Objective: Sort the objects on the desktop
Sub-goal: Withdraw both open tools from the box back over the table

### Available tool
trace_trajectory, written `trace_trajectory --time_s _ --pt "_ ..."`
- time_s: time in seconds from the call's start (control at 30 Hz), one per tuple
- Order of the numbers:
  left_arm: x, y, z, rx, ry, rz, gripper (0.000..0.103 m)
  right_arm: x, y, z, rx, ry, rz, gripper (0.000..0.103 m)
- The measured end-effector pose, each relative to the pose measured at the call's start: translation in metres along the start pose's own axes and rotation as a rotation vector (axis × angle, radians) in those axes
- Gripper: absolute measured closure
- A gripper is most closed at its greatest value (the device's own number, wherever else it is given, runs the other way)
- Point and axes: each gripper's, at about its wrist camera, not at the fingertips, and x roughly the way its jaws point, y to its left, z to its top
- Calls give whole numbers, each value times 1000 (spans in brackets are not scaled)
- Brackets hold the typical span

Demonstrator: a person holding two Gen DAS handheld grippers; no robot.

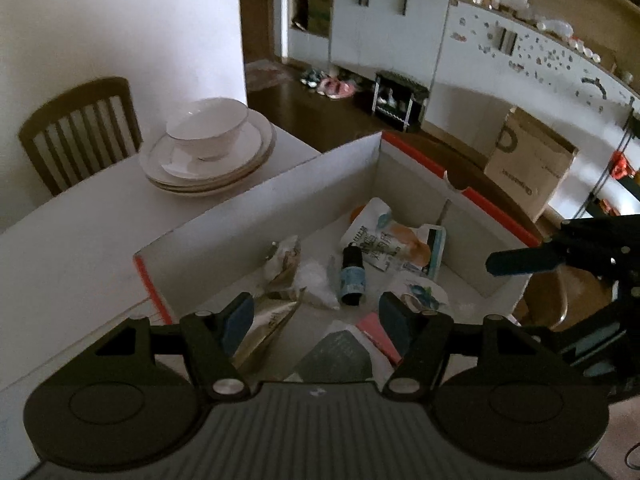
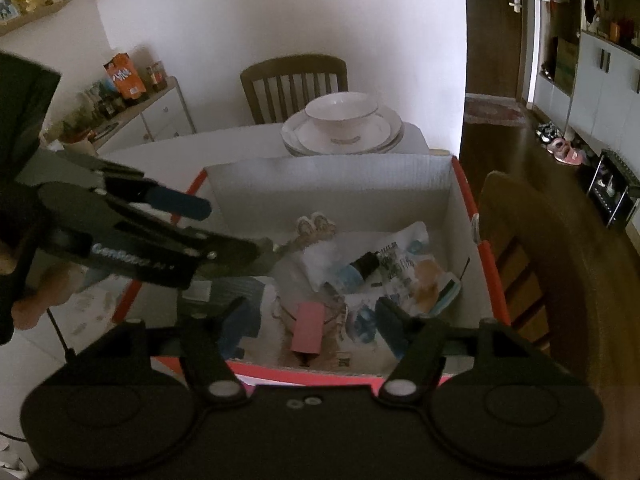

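The cardboard box (image 1: pixel 320 184), white inside with a red-orange rim, sits on the white table (image 1: pixel 80 248) and holds the sorted clutter. A small dark dropper bottle (image 1: pixel 352 276) lies flat in it, its long axis running from the black cap at the far end toward the left gripper (image 1: pixel 318 320). A printed pouch (image 1: pixel 384 240) lies beside its cap; a pink carton (image 2: pixel 308 328) lies nearer the right gripper (image 2: pixel 316 324). Both grippers hang above the box with jaws apart, nothing between them.
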Motion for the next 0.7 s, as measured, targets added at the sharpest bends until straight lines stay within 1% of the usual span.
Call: trace_trajectory --time_s 0.17,0.37,0.57,0.63,0.7 --pt "-25 -1 -13 -19 -41 23 35 -12 4 -1 -5 -29 8 31" --pt "-49 -2 -26 -52 -71 22 35 -23 7 -4 -1 -51 16 26" --pt "-66 -5 -37 -73 -90 28 35 -33 12 -7 -9 -87 15 19" --pt "-71 -7 -41 -66 -94 47 34 -37 14 -8 -13 -105 14 17" --pt "-75 -8 -46 -62 -102 59 29 -41 17 -9 -18 -123 12 15"
